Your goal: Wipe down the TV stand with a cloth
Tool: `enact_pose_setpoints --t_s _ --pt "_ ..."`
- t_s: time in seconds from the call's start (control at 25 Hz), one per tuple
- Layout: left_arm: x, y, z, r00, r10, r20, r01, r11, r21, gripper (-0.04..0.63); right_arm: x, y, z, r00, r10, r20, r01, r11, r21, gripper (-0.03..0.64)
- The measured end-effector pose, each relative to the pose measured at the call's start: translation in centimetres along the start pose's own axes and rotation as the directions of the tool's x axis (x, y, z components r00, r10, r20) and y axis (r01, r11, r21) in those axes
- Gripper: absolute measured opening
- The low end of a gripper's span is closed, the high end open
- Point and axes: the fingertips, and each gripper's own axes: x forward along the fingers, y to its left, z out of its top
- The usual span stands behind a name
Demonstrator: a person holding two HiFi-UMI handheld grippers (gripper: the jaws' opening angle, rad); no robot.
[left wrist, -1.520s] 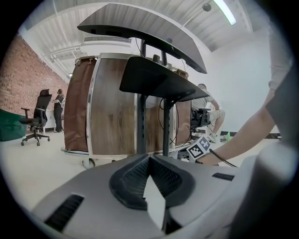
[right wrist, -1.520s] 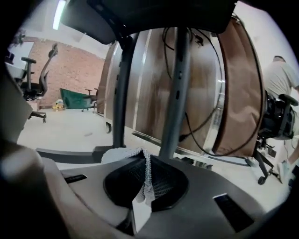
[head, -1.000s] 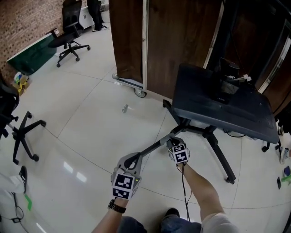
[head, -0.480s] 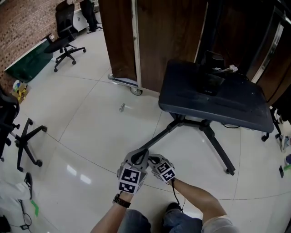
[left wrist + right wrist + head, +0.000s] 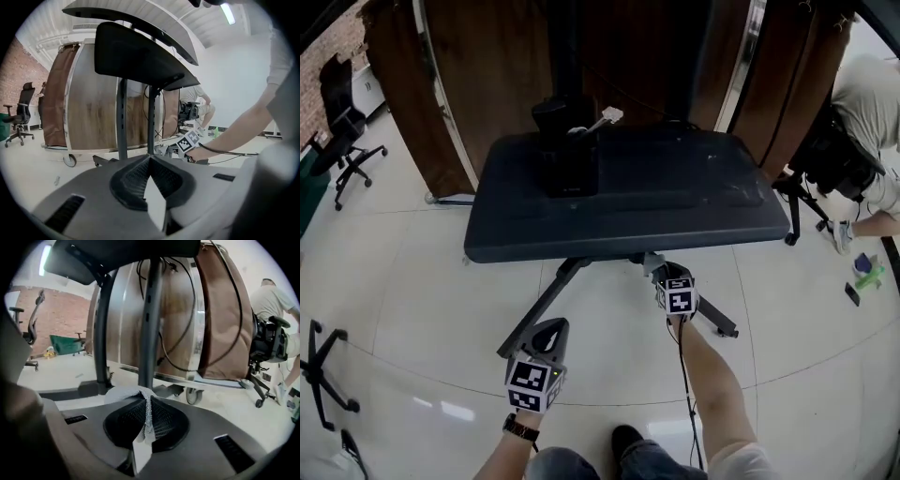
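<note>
The TV stand is a dark shelf [image 5: 694, 211] on black poles [image 5: 149, 324] with splayed legs [image 5: 534, 314]. My right gripper [image 5: 656, 269] sits low, just under the shelf's front edge, facing the poles. It is shut on a small white mesh cloth [image 5: 125, 392], which bunches over the closed jaws. My left gripper [image 5: 549, 328] hangs nearer me, over the left leg, shut with nothing in it. The left gripper view looks up at the shelf's underside [image 5: 136, 51] and shows the right gripper's marker cube [image 5: 189, 140].
A black box [image 5: 567, 150] with a cable stands on the shelf's back left. Brown wood-panelled partitions on casters [image 5: 478, 84] stand behind. A person [image 5: 862, 112] crouches at the right, with a green bottle [image 5: 865, 272] on the floor. Office chairs [image 5: 342, 141] stand at the left.
The stand has come much nearer and now lies straight ahead. The two grippers have drawn apart. The right one has reached forward under the shelf's front edge with the cloth.
</note>
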Motion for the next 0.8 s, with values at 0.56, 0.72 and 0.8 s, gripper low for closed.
enact_pose_setpoints --t_s 0.56,0.72,0.8 --pt "-6.8 -9.0 19.2 0.985 -0.163 -0.061 0.161 0.986 -0.031 0.028 -35.1 -18.4 -7.7 0.873 -0.227 -0.432 0.332 0.925 0.185 0.008" --pt "-13.9 -11.4 33.4 0.980 -0.173 -0.095 0.176 0.984 0.018 0.028 -44.7 -10.4 14.2 0.980 -0.091 -0.177 0.138 0.952 0.272 0.008" --pt "-19.9 -12.7 41.4 0.984 -0.154 -0.089 0.157 0.987 0.021 0.028 -51.6 -4.7 26.2 0.999 -0.006 -0.037 0.017 0.957 0.291 0.008"
